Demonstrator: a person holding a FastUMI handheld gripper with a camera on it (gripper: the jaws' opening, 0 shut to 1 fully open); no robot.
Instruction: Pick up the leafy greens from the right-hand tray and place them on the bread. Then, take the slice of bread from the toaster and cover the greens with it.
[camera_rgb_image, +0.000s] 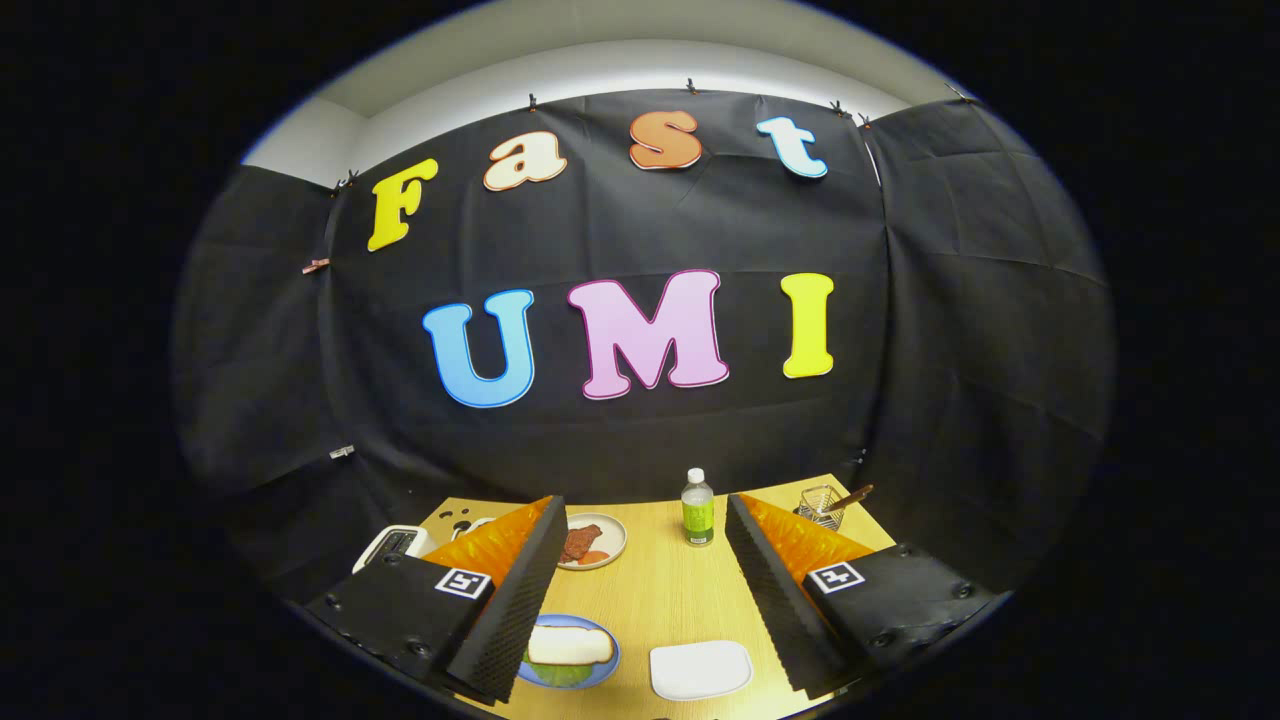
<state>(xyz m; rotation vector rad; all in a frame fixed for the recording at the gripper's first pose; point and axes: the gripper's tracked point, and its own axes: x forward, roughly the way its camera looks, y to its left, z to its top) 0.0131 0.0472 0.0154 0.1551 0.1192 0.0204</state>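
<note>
My gripper (645, 545) stands open above the wooden table (670, 590), with nothing between its two black-and-orange fingers (520, 590). On a blue plate (605, 670), beside and partly behind the left finger, lies a slice of bread (568, 645) on top of leafy greens (558, 675) that stick out beneath it. An empty white tray (700, 668) sits to the right of the blue plate, between the fingers. The white toaster (392, 547) stands at the table's left edge, beyond the left finger, and I cannot tell what its slots hold.
A round plate (615, 530) with reddish-brown food sits just beyond the left finger. A clear bottle (697, 508) with a green label stands at the far middle of the table. A wire holder (822, 505) with a brown-handled utensil is at the far right corner.
</note>
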